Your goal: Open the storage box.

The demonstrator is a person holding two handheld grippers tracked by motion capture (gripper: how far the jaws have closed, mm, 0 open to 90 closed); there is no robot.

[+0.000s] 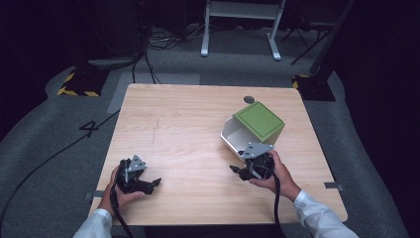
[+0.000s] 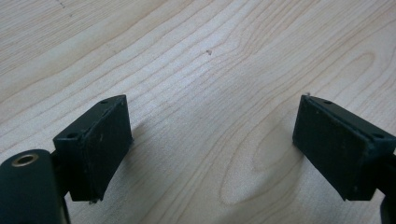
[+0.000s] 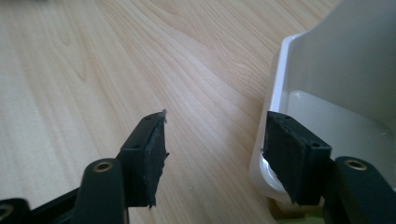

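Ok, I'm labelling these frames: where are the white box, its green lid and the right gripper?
white box (image 1: pixel 232 135), high view, its white side wall.
green lid (image 1: pixel 258 121), high view, middle of the green panel.
right gripper (image 3: pixel 212 154), right gripper view, midway between its fingers.

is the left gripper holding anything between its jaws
No, in the left gripper view the left gripper has its jaws wide apart with bare wooden table between them.

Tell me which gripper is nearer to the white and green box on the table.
Right. The right gripper sits at the box's open white rim, one jaw at its edge. The left gripper rests far off, near the table's opposite front side.
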